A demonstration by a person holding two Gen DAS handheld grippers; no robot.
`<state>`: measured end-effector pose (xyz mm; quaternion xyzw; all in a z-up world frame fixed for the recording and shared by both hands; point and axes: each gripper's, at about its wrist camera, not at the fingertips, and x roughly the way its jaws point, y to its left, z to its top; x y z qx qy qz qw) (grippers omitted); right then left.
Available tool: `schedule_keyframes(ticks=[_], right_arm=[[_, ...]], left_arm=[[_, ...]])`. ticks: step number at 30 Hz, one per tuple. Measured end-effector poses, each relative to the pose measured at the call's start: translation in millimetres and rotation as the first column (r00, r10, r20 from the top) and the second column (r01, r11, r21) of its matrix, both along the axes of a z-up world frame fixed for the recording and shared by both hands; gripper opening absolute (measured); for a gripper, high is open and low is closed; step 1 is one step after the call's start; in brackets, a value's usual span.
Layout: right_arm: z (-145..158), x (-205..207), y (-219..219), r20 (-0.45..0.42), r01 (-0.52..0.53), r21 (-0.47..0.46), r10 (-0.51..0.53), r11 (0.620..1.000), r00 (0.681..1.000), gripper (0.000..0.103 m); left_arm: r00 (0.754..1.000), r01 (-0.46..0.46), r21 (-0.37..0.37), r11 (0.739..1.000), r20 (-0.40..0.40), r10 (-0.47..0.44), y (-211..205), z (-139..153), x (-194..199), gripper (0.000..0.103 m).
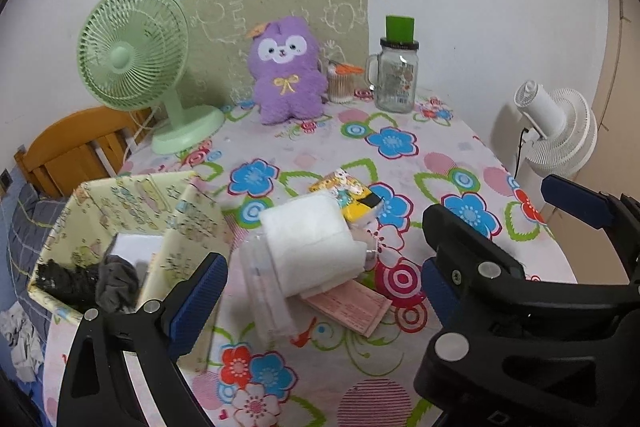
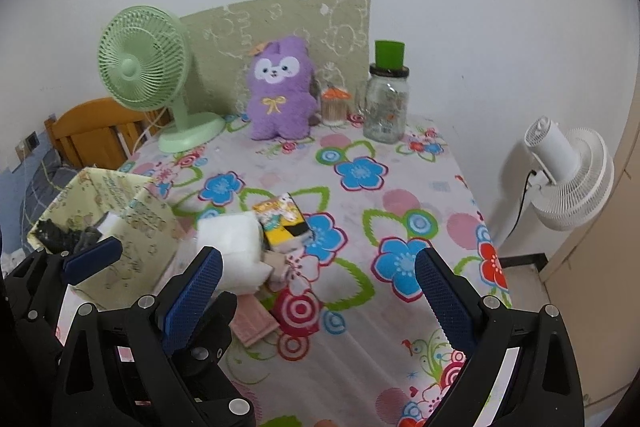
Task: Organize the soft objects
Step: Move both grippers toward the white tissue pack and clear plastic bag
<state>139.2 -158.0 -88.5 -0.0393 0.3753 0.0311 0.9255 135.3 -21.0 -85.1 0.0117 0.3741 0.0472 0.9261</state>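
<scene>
One white soft roll lies mid-desk beside one yellow packet and one pink pack; one patterned box at the desk's left edge holds dark cloths. Left gripper and right gripper jaws spread, empty

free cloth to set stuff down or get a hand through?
Free: the floral tablecloth between the purple plush and the yellow tissue pack, the right side toward the white fan, and the near right corner. Crowded: near left, where the white roll, pink masks and fabric box cluster.
</scene>
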Motion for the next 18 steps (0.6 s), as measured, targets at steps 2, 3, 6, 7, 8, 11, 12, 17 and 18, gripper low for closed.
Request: schedule_keyframes(ticks=[2, 3, 6, 7, 8, 11, 12, 17, 18], right_arm=[[-4.3, 3.9, -4.6, -0.006, 0.006, 0.0, -0.006, 1.0, 1.0, 0.099], [-6.9, 5.5, -6.8, -0.011, 0.008, -0.001, -0.008, 1.0, 1.0, 0.099], [-14.9, 11.5, -11.7, -0.027, 0.015, -0.007, -0.015, 1.0, 1.0, 0.099], [-18.6, 14.4, -13.3, -0.037, 0.014, -0.008, -0.014, 1.0, 0.999, 0.099], [-22.2, 16.6, -14.1, -0.048, 0.009, -0.009, -0.009, 1.0, 0.999, 0.099], [-32.1, 23.6, -15.1, -0.075, -0.005, -0.017, 0.003, 1.0, 0.997, 0.099], [-35.5, 26.7, -14.9, -0.083, -0.006, -0.021, 0.004, 1.0, 0.997, 0.099], [-49.0, 36.8, -13.3, -0.108, -0.019, -0.025, 0.016, 1.0, 0.994, 0.099], [-51.4, 39.2, -13.3, -0.113, -0.021, -0.024, 0.018, 0.999, 0.993, 0.099]], left_arm=[[1.0, -0.003, -0.012, 1.0, -0.022, 0.003, -2.6, -5.1, 5.7, 0.098], [0.999, -0.004, -0.021, 1.0, -0.032, 0.004, -3.7, -7.8, 8.1, 0.098], [0.998, -0.007, -0.041, 0.999, -0.064, 0.004, -5.8, -18.0, 15.1, 0.098], [0.997, -0.007, -0.042, 0.999, -0.075, 0.004, -6.5, -22.5, 17.8, 0.099], [0.997, -0.008, -0.039, 0.999, -0.082, 0.005, -7.6, -25.5, 19.9, 0.098], [0.994, -0.018, -0.03, 0.999, -0.104, 0.014, -7.7, -34.5, 25.6, 0.098], [0.994, -0.021, -0.032, 0.999, -0.109, 0.017, -7.1, -36.3, 27.2, 0.098], [0.988, -0.043, -0.052, 0.998, -0.149, 0.035, -1.7, -50.5, 36.3, 0.098], [0.987, -0.046, -0.052, 0.998, -0.154, 0.037, -1.4, -52.3, 37.6, 0.098]])
